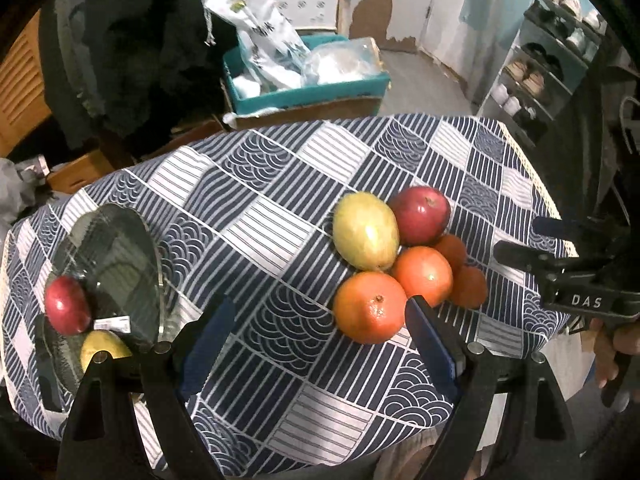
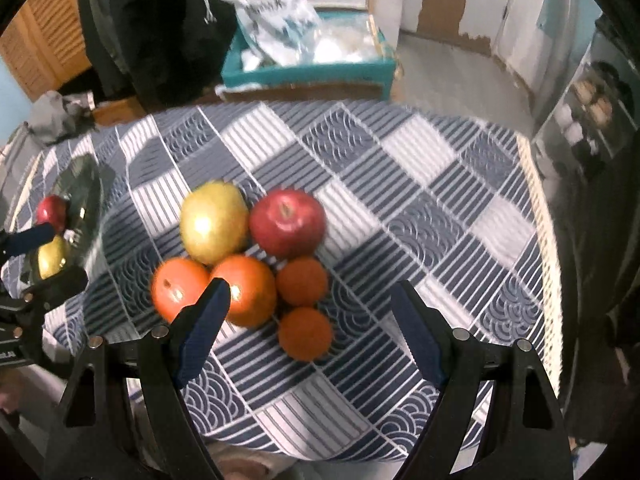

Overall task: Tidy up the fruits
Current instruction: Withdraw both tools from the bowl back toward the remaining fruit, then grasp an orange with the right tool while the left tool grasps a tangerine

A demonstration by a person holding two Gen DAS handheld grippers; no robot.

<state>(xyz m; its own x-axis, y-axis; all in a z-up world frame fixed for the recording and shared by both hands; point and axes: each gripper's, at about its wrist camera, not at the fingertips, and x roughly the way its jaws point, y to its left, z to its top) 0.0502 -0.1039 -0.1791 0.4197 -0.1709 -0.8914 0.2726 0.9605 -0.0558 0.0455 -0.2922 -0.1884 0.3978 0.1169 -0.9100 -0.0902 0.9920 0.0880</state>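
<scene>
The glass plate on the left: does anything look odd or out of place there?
Yes. A white price sticker is on the glass plate, beside the red apple and yellow fruit on it. Nothing looks spilled or broken.

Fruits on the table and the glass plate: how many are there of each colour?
Red apples: 2, one in the pile, one on the glass plate
Yellow-green fruits: 2, one in the pile, one on the plate
Big oranges: 2
Small dark oranges: 2
Total: 8
</scene>
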